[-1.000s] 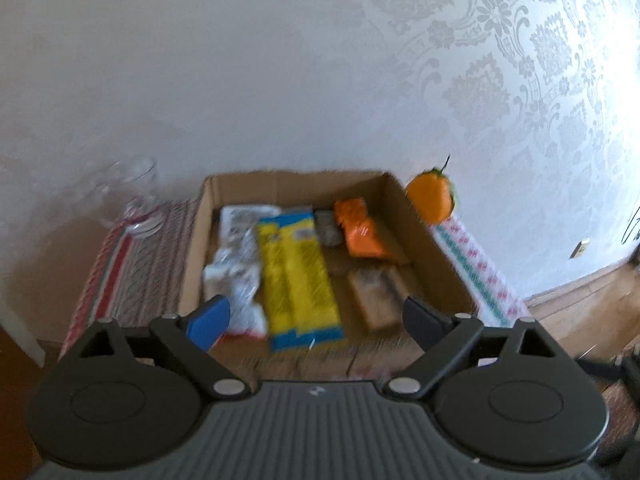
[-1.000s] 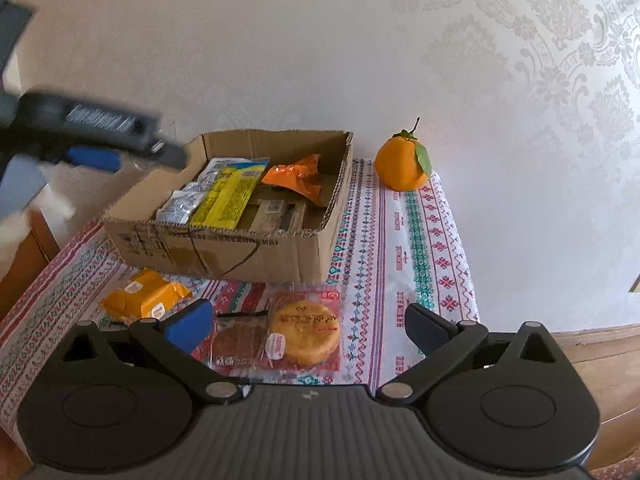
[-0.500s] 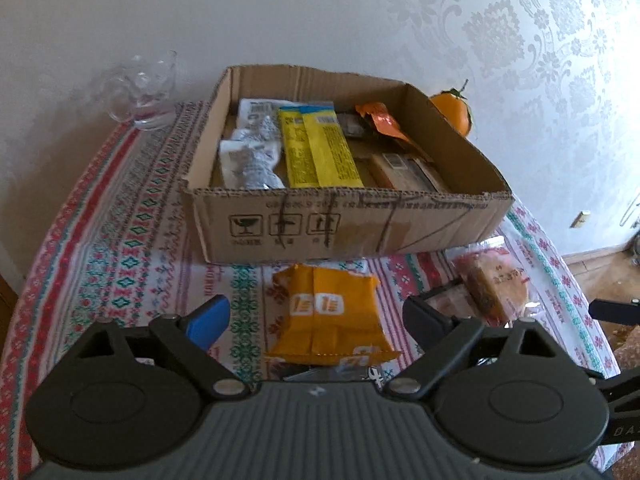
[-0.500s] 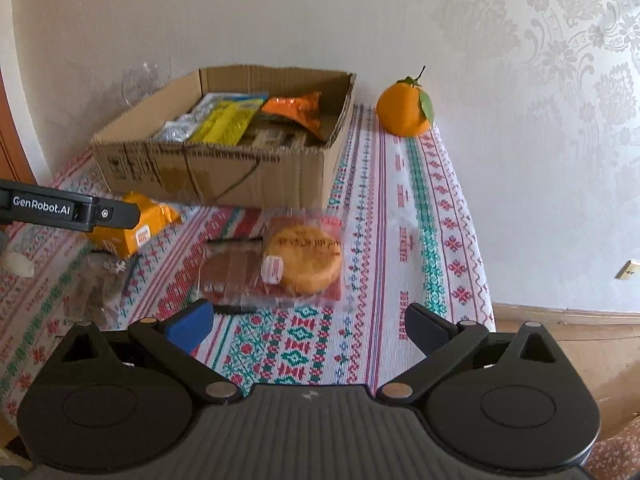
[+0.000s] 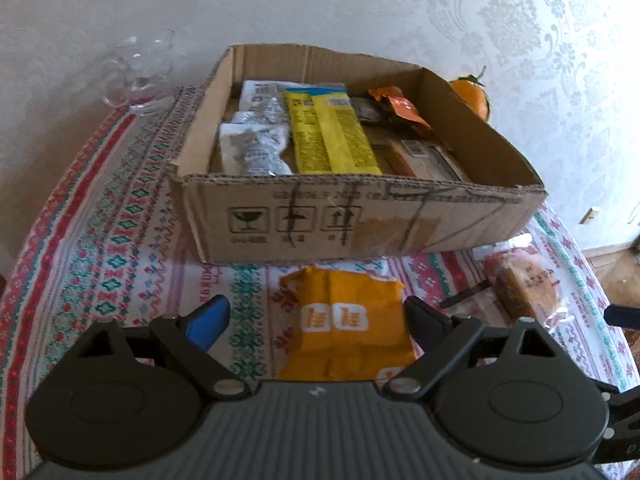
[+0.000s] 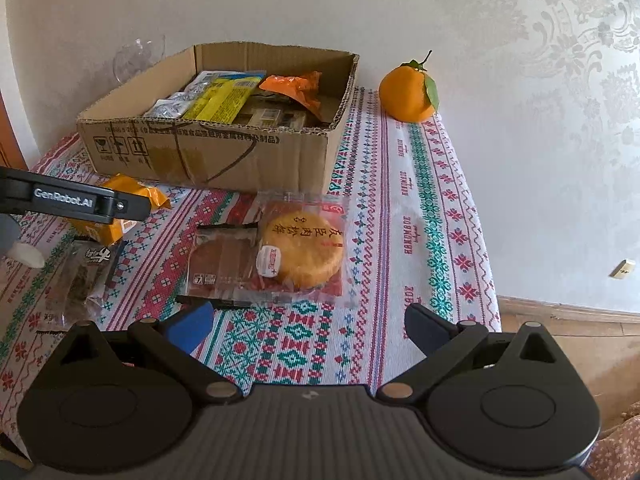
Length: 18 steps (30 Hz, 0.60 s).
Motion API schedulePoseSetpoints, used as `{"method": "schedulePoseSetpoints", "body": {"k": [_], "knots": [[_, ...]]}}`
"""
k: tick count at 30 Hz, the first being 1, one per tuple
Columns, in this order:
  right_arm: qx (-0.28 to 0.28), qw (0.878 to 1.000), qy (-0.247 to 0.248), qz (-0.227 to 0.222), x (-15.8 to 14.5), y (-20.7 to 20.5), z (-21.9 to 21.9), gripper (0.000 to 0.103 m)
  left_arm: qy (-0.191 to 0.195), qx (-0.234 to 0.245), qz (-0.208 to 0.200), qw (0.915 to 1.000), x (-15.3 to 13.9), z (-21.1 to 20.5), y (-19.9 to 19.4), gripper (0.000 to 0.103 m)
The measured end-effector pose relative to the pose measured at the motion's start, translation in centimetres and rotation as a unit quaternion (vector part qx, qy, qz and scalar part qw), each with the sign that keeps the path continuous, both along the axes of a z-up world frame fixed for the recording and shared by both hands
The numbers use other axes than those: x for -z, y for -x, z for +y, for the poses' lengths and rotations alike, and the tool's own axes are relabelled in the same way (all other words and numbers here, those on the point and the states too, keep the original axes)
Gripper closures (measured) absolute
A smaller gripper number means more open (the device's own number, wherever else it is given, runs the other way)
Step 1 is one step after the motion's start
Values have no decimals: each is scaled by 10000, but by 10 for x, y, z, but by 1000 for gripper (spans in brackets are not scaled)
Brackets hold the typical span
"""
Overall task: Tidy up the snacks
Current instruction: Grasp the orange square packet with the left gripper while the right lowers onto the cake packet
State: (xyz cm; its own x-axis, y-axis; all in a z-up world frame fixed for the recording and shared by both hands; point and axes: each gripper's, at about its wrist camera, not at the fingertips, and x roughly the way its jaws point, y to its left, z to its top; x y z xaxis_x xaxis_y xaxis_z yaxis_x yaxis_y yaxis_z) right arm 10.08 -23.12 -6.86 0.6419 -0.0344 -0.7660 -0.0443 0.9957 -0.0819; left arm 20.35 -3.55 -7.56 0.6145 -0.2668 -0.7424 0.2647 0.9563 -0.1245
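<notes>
A cardboard box [image 5: 400, 220] holds several snack packets, among them a long yellow one [image 5: 332, 136] and a small orange one [image 5: 396, 106]. In front of the box an orange-yellow packet [image 5: 352, 320] lies flat on the cloth. My left gripper [image 5: 316, 316] is open, with one finger on each side of that packet and not touching it. In the right wrist view a round cake in a clear wrapper [image 6: 304, 252] and a brown cake packet [image 6: 224, 264] lie side by side. My right gripper [image 6: 308, 324] stands open just short of them, holding nothing.
An orange fruit with a leaf [image 6: 408, 92] stands right of the box [image 6: 208, 152]. A clear glass [image 5: 140, 68] is at the back left. A dark snack packet [image 6: 80, 276] lies at the near left. The patterned tablecloth [image 6: 420, 208] ends at the right above a wooden floor.
My left gripper has come down from above the box to the orange-yellow packet in front of it. My right gripper has sunk a little towards the cake packets.
</notes>
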Motion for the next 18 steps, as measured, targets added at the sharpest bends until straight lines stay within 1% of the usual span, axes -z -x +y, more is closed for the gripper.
{"method": "schedulePoseSetpoints", "body": {"k": [4, 7, 11, 18], "knots": [[14, 10000, -26, 51, 5, -7, -1, 0, -166, -255, -41, 9995, 2, 9, -4, 10], [-26, 9999, -100, 66, 7, -10, -2, 0, -130, -331, 66, 9993, 5, 15, -8, 10], [-58, 9999, -109, 48, 8, -15, -1, 0, -100, -370, 79, 9992, 6, 17, -9, 10], [-35, 9998, -180, -19, 8, -22, -6, 0, -253, -365, -45, 9990, 10, 13, -15, 10]]}}
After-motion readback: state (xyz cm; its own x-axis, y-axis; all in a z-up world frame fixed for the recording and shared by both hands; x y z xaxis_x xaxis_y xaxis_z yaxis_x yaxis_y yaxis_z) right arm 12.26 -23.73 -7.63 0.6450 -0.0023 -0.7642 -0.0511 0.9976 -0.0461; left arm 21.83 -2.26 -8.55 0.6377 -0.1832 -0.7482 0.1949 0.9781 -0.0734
